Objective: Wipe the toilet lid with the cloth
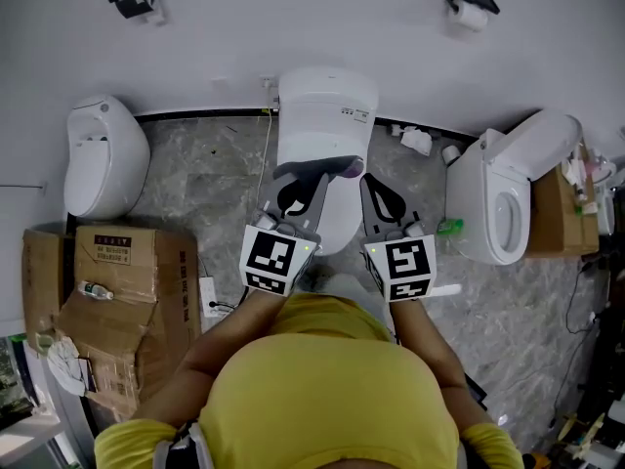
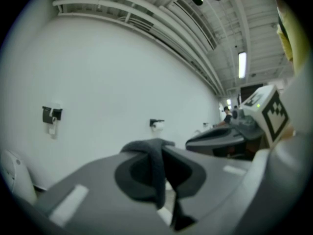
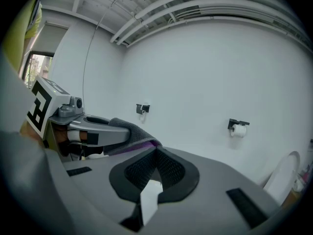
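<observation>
In the head view the two grippers and the shirt [image 1: 322,384] cover most of the lid [image 1: 340,225]; only a strip shows between them. The cloth [image 1: 335,168] peeks out at the left gripper [image 1: 318,178] tip, the rest hidden under it. The label [image 1: 356,115] at 12 o'clock and the print on the box [image 1: 115,260] at 9 o'clock are too small to read.

In the left gripper view the near jaws are blurred, and the cloth [image 2: 156,173] covers where they meet. Figures [image 2: 228,114] at 3 o'clock are too small to tell. A toilet [image 2: 11,177] at 8 o'clock is cut off.

In the right gripper view the cloth [image 3: 128,128] dips behind the jaws, and a toilet [image 3: 284,179] at 4 o'clock is cut off.
</observation>
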